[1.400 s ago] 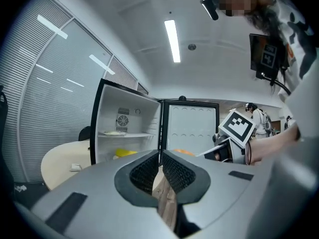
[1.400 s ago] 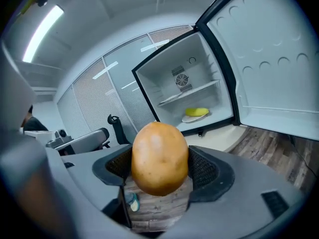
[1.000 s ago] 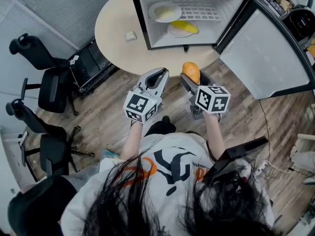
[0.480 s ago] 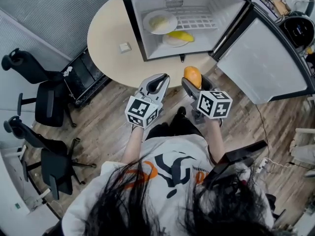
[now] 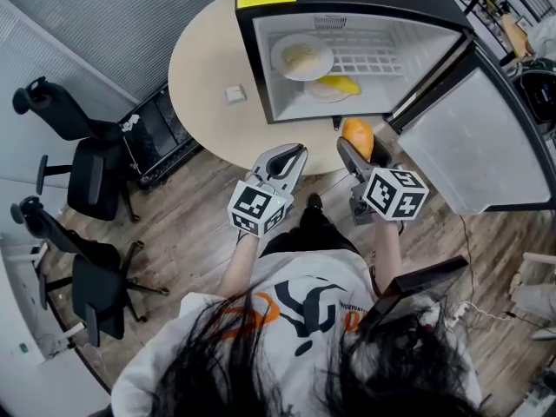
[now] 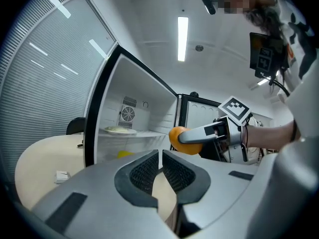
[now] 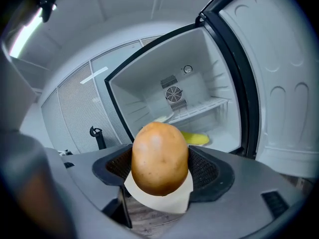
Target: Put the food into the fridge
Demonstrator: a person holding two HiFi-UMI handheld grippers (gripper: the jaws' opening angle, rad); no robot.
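The oval orange food item (image 7: 159,156) stood upright in the right tool (image 7: 159,169), its long axis running up and down across the line of the jaws, rounded top clear above them. The jaws were spread to its width and pinched it at both flanks. Seen from the head view, the item (image 5: 357,136) sat at the tip of the right tool (image 5: 356,148), just short of the open fridge (image 5: 261,59) straight ahead, whose door (image 5: 469,137) swung out to the tool's right. The left tool (image 6: 160,158), alongside at the right tool's left, had its jaws drawn almost together on nothing. Ahead of both tools, inside the fridge on the round tabletop (image 5: 204,76), a plate (image 5: 301,56) lay on the shelf and a yellow item (image 5: 340,84) below.
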